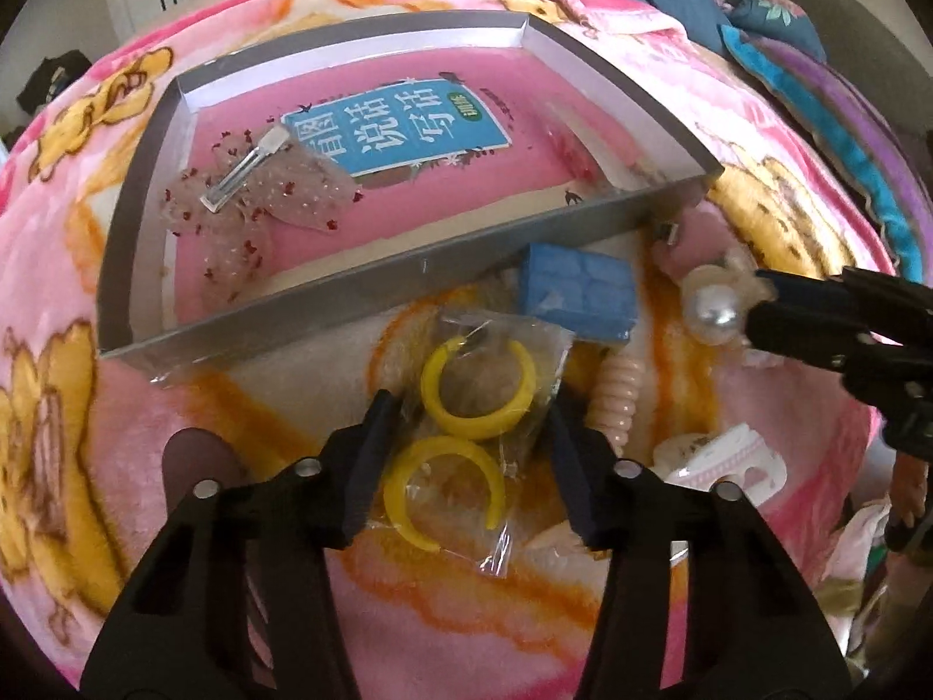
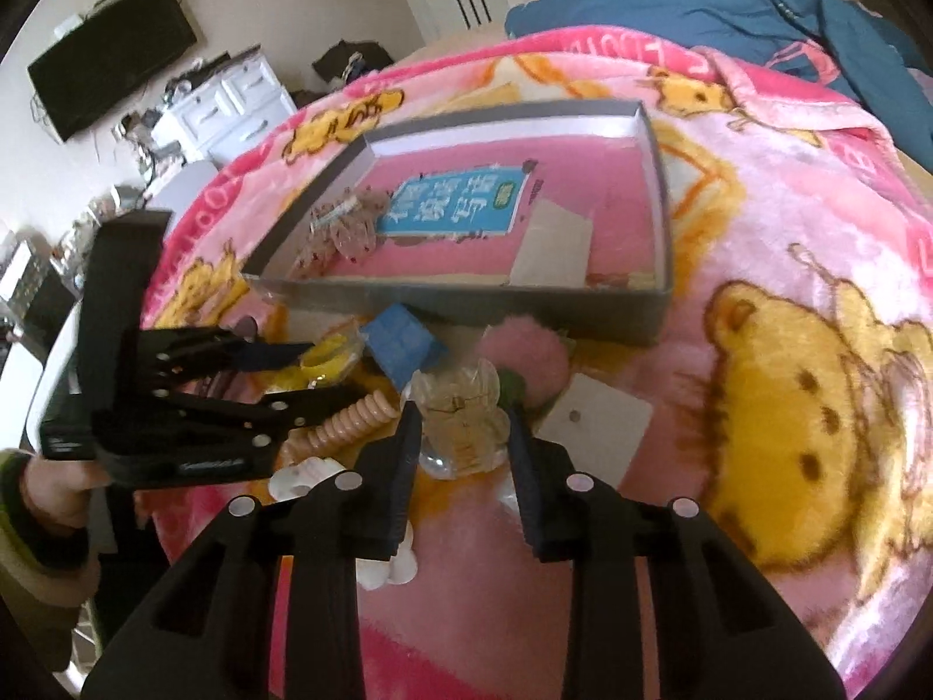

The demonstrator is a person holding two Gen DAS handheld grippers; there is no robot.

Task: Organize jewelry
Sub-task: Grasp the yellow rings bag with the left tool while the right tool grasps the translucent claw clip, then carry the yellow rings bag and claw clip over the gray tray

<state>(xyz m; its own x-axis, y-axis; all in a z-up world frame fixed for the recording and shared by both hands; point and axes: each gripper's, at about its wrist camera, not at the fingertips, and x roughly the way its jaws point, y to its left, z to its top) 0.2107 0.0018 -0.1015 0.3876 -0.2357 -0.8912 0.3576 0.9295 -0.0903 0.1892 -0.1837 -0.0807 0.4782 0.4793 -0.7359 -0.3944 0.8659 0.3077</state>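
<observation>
A grey box lid lies on a pink blanket; inside are a sheer bow hair clip and a blue-labelled book cover. My left gripper is open, its fingers on either side of a clear bag with two yellow hoop earrings. My right gripper is open around a clear plastic hair claw; a pearl piece lies at its tips in the left wrist view.
A blue pouch, a pink spiral hair tie, a pink pompom, a white card and white pieces lie in front of the lid. Dark blue bedding lies behind.
</observation>
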